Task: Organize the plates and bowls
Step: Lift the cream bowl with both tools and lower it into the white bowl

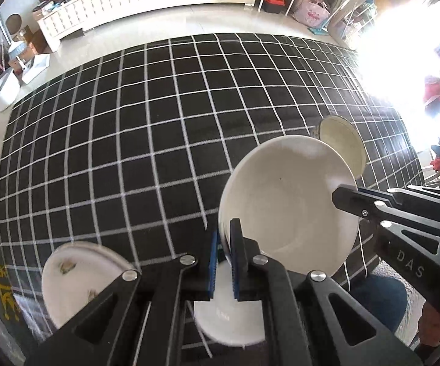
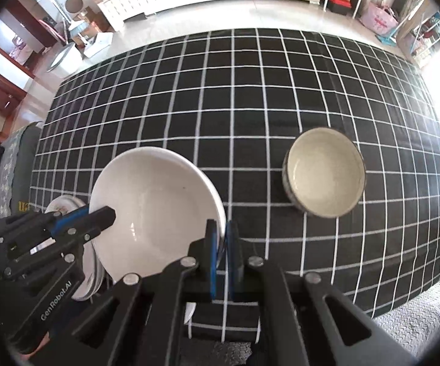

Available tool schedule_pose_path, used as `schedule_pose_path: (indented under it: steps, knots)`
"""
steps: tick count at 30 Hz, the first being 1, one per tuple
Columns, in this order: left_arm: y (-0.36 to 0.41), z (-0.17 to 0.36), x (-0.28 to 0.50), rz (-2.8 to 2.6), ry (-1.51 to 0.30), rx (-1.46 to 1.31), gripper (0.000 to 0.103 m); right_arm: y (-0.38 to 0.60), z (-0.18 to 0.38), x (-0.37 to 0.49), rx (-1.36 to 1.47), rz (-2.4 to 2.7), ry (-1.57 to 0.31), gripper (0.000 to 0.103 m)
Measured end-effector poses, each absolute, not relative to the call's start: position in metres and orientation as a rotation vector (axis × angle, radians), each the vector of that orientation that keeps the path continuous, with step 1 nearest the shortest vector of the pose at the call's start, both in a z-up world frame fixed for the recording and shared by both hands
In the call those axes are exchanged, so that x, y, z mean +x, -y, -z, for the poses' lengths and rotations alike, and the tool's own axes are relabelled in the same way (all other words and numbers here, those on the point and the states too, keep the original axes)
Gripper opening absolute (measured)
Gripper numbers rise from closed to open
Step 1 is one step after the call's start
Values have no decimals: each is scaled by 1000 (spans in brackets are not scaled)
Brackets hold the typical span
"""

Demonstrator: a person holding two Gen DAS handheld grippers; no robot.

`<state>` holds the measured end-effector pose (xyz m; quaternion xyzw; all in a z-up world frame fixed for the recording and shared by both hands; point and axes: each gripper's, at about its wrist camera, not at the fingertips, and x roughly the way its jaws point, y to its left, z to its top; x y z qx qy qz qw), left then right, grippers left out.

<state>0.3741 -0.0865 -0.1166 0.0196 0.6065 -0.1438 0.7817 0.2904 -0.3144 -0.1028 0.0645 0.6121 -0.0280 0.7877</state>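
A black checked cloth (image 2: 250, 106) covers the table. On it, taking the large white bowl (image 2: 156, 210) as landmark: a patterned bowl (image 2: 325, 172) sits well apart to its right, and a stack of plates (image 1: 76, 277) lies just beside its left, partly under it. The left hand-held gripper (image 1: 226, 262) pinches the white bowl's left rim between nearly closed blue pads; the right hand-held gripper (image 2: 222, 259) pinches its right rim likewise. The bowl hangs tilted between them, above a white dish (image 1: 229, 320) beneath.
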Motion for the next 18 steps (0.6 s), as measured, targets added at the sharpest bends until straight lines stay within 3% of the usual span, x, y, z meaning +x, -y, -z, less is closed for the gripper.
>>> schedule_pose_path:
  steps: [7, 18]
  knots:
    - [75, 110, 330, 282, -1300, 57, 6, 283, 115, 280, 116, 42, -1335, 8]
    - [54, 145, 308, 256, -1350, 74, 6, 264, 149, 262, 116, 50, -1409, 8]
